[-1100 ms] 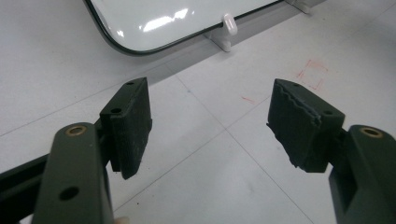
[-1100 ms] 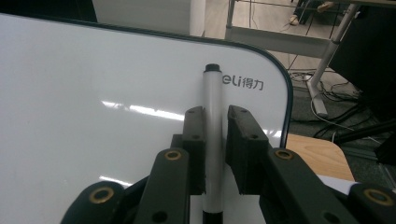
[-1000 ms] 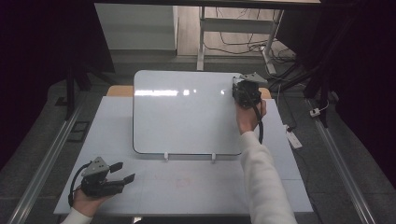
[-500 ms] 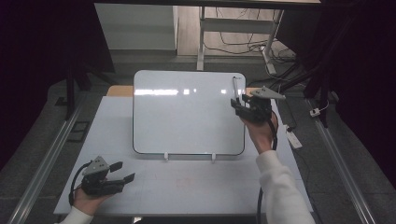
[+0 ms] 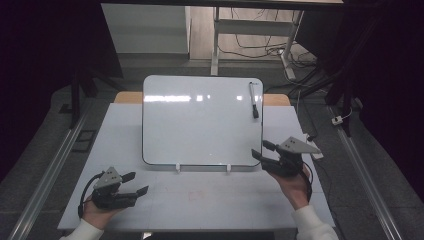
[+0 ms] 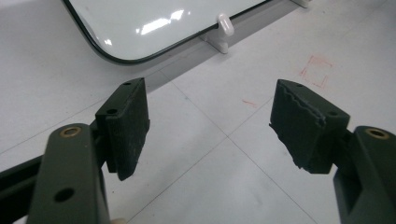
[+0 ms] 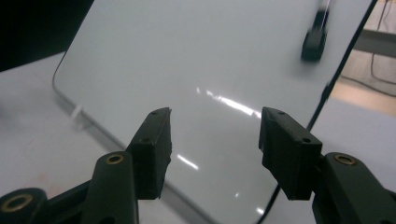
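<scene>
White whiteboard – just beyond the gaping right tool

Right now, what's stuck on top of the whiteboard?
A marker sits on the whiteboard near its top right corner. The rest of its face is blank. Whatever is beneath the board is covered.

The high view looks forward and down from above the near edge of the table. The left gripper view sits low, close to the tabletop, facing the whiteboard's near corner. The right gripper view looks up across the board's face. All three share the whiteboard.
</scene>
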